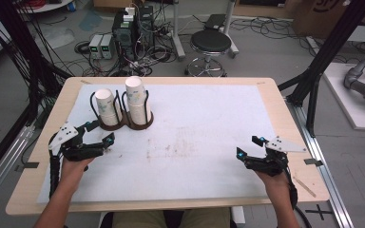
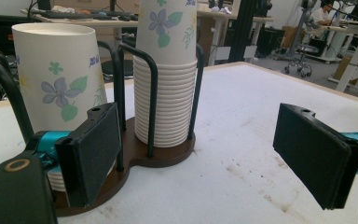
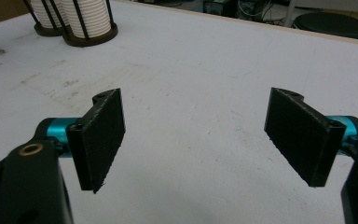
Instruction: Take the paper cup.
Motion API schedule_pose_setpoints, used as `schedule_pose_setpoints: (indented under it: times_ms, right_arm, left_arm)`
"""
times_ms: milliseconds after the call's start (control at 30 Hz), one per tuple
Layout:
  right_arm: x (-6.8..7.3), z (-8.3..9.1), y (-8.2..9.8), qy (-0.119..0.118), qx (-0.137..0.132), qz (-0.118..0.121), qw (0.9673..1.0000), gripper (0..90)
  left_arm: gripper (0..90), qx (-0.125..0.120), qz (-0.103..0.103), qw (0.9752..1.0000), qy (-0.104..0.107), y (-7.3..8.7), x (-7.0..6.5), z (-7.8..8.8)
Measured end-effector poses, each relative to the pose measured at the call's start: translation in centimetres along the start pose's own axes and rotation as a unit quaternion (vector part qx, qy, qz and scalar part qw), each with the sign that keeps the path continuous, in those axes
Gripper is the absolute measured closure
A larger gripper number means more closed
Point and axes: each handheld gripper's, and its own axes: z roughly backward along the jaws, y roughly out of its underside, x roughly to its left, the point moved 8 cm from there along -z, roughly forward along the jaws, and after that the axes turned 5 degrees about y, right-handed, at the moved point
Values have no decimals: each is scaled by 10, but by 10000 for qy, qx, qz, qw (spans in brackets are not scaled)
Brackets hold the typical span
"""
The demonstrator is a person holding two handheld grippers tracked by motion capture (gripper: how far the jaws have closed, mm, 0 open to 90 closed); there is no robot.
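Two stacks of flowered paper cups (image 1: pixel 123 104) are seen standing upright in a dark double wire cup holder (image 1: pixel 126 122) at the far left of the white-covered table (image 1: pixel 204 142). The left gripper (image 1: pixel 100 132) is held just in front of the holder, jaws wide apart and empty. The right gripper (image 1: pixel 249 146) is kept well apart at the right, jaws likewise spread wide, nothing between them

Matt paper cups (image 2: pixel 56 74), glossy brown holder base (image 2: pixel 163 156), black wire uprights (image 2: pixel 153 93)
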Motion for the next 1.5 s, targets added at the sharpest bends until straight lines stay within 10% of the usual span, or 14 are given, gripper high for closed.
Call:
schedule_pose_setpoints:
  times_ms: [733, 1500]
  right_arm:
    - [9, -2, -1, -83, 70, 95, 9999, 208]
    - [10, -6, 1, -159, 160, 73, 9997, 209]
  left_arm:
    - [150, 100, 170, 9997, -116, -6, 5, 3]
    - [150, 597, 293, 9961, -574, -79, 73, -36]
